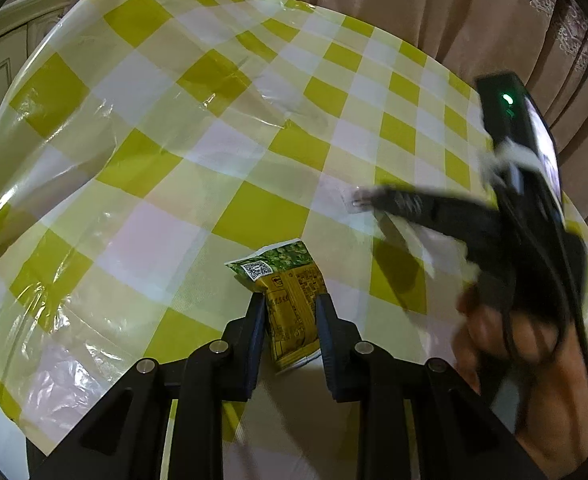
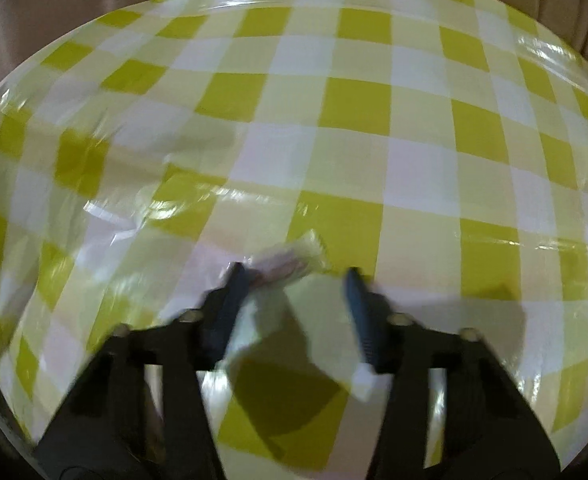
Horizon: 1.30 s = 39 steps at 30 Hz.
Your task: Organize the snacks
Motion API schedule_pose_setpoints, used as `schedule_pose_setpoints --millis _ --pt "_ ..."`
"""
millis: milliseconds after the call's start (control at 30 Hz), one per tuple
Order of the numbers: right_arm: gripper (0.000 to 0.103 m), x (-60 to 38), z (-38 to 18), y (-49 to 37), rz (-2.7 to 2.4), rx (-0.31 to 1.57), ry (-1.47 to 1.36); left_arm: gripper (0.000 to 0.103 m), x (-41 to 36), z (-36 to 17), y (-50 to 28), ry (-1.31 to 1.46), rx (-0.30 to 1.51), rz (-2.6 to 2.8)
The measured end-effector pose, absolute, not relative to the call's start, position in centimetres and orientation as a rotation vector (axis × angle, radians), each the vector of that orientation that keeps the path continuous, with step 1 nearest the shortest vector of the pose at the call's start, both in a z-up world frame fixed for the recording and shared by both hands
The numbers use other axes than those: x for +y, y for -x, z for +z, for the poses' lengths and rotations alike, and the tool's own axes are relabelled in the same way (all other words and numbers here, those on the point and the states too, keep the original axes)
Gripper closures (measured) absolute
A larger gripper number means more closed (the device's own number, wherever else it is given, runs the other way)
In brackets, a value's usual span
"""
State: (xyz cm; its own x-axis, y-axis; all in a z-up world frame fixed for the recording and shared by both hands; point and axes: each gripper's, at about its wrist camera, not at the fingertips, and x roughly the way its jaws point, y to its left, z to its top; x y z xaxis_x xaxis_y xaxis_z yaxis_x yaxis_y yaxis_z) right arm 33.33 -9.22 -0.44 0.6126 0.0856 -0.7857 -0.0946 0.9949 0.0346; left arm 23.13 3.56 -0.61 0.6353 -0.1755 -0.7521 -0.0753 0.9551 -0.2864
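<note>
The left gripper (image 1: 290, 300) is pinched on a green-and-yellow snack packet (image 1: 284, 284), which sticks out past its fingertips. The right gripper (image 2: 294, 276) is seen with fingers apart in the blurred frame; a clear-wrapped snack (image 2: 294, 258) lies just beyond them on the checked tablecloth (image 2: 357, 104). The glossy wrapper could be pushed away instead of caught.

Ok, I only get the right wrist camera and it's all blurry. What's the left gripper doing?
Observer: The left gripper is shut on a yellow and green snack packet.
Operator: Is anything printed on it?
Observer: A QR code, on its green far end.
Operator: Can you see my gripper too?
Observer: Yes, the right gripper shows at the right, with a green light lit on its body.
</note>
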Motion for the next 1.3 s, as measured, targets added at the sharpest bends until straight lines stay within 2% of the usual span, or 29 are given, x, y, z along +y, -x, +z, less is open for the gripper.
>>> schedule_pose_setpoints --millis 33,100,367,433,467,500,600,700,800,833,967,1067,1300 --pt "0.084 -9.3 -0.7 -33.0 0.112 0.931 0.024 0.077 3.6 -0.6 -23.1 0.307 0.885 -0.059" --pt "0.091 -9.9 -0.9 -31.7 0.142 0.9 0.063 0.077 3.6 -0.6 -23.1 0.313 0.886 -0.06" --pt "0.091 -14.5 -0.3 -28.2 0.201 0.88 -0.031 0.077 3.4 -0.6 -23.1 0.305 0.886 -0.061" --pt "0.075 -14.1 0.9 -28.8 0.174 0.838 -0.049 0.077 3.3 -0.6 -23.1 0.298 0.886 -0.062" --pt "0.05 -13.8 1.5 -29.0 0.165 0.823 -0.054 0.077 3.4 -0.7 -23.1 0.3 0.886 -0.062" --pt "0.03 -13.2 2.1 -29.5 0.155 0.801 -0.058 0.077 3.4 -0.7 -23.2 0.304 0.887 -0.063" --pt "0.028 -11.5 2.8 -31.6 0.161 0.76 -0.039 0.077 3.3 -0.7 -23.2 0.297 0.886 -0.063" --pt "0.021 -8.9 2.3 -33.8 0.235 0.755 0.076 0.077 3.3 -0.7 -23.2 0.298 0.887 -0.067" --pt "0.022 -7.0 0.9 -35.4 0.293 0.775 0.184 0.077 3.4 -0.8 -23.3 0.298 0.887 -0.07" --pt "0.026 -7.0 0.4 -36.0 0.305 0.794 0.17 0.077 3.3 -0.8 -23.3 0.297 0.888 -0.072" --pt "0.054 -7.5 -1.2 -37.0 0.284 0.861 0.171 0.077 3.4 -0.9 -23.3 0.299 0.889 -0.078" --pt "0.069 -8.1 -1.1 -35.5 0.306 0.876 0.195 0.077 3.4 -0.9 -23.4 0.301 0.889 -0.079" --pt "0.072 -13.8 -1.5 -26.3 0.344 0.888 0.218 0.077 3.3 -0.9 -23.4 0.295 0.892 -0.084"
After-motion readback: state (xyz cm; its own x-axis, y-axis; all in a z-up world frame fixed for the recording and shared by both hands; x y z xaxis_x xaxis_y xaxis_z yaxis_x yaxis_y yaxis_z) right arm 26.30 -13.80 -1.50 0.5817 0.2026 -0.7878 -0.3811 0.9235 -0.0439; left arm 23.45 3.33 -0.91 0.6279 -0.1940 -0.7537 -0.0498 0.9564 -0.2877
